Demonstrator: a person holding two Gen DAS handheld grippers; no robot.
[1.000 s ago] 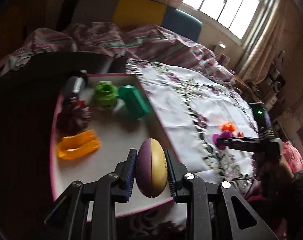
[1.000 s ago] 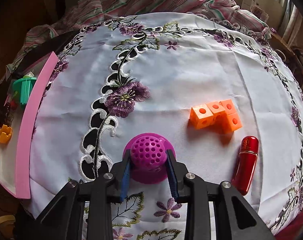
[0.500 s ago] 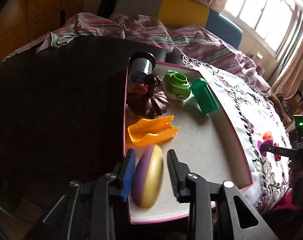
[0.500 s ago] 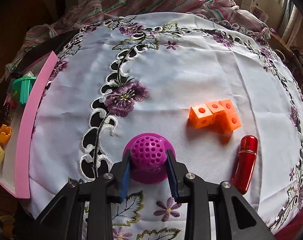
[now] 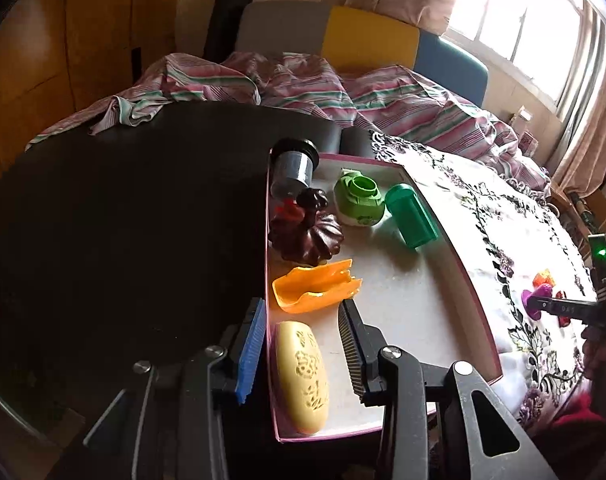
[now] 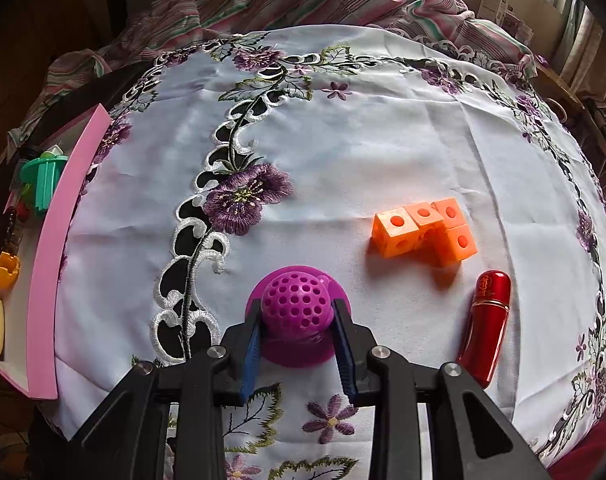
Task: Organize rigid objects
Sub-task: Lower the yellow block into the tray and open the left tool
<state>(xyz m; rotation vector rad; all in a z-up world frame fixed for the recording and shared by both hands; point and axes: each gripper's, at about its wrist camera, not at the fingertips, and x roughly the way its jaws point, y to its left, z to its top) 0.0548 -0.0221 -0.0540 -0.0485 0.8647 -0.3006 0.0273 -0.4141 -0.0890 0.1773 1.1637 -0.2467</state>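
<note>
A yellow oval case with a carved flower pattern lies flat in the near left corner of the pink-rimmed white tray. My left gripper straddles the case. Its jaws are opening and the pads stand clear of it, the left pad outside the tray wall. On the embroidered cloth, my right gripper is shut on a purple perforated dome with a wide flat base, which rests on the cloth.
The tray also holds an orange scoop, a dark brown flower-shaped piece, a green round part, a green box and a grey cylinder. Orange cubes and a red tube lie on the cloth.
My left gripper swung left over the tray and let go of the oval case, which now lies flat, yellow face up. The right gripper and the purple dome have not moved.
</note>
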